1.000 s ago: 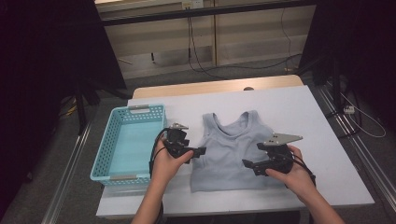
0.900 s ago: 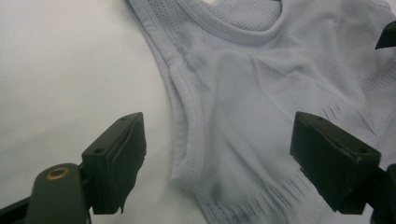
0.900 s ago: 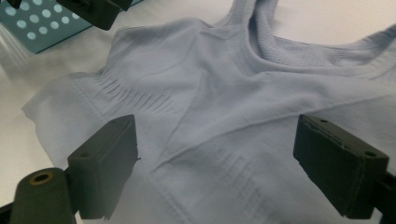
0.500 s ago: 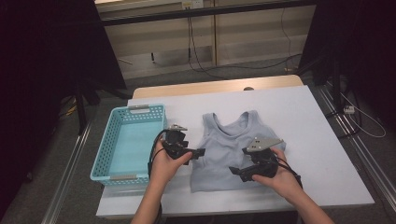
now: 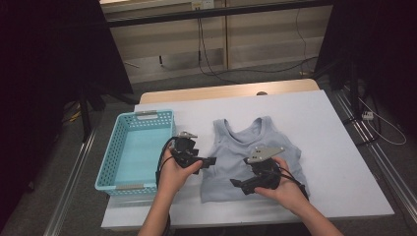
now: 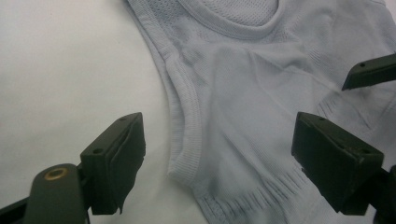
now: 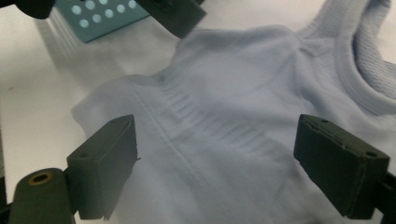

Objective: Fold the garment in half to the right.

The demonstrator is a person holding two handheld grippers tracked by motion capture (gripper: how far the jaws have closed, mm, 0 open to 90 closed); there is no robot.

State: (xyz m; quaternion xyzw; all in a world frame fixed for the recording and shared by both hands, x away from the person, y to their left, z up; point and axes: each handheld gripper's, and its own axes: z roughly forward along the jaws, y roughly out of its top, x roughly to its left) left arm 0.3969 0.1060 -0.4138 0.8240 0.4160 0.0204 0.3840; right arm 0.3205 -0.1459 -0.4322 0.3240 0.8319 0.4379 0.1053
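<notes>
A pale grey sleeveless top (image 5: 251, 157) lies flat on the white table (image 5: 324, 128), neckline toward the far edge and hem toward the person, a little right of the table's middle. Its fabric is ribbed along the armholes and neckline, with short knitted bars across the lower body, and it carries no readable label or writing. The left gripper (image 5: 210, 161) hovers at the top's left edge, about level with the armhole; in the left gripper view its jaws stand wide apart, one over the bare table and the other over the cloth, with the rolled armhole seam (image 6: 187, 135) between them and nothing pinched. The right gripper (image 5: 236, 184) sits over the lower right part of the top, near the hem, pointing leftward across the garment toward the other hand. In the right gripper view its jaws are likewise spread wide with the body of the top (image 7: 224, 126) between and beneath them, not clamped. That view also shows the other gripper's dark jaws at the top edge, just beyond the garment's far side. A light blue perforated basket (image 5: 112, 162) stands on the table to the left of the top, just beside the left hand (image 5: 176, 173). The right hand (image 5: 285, 189) rests over the top's lower right corner.
</notes>
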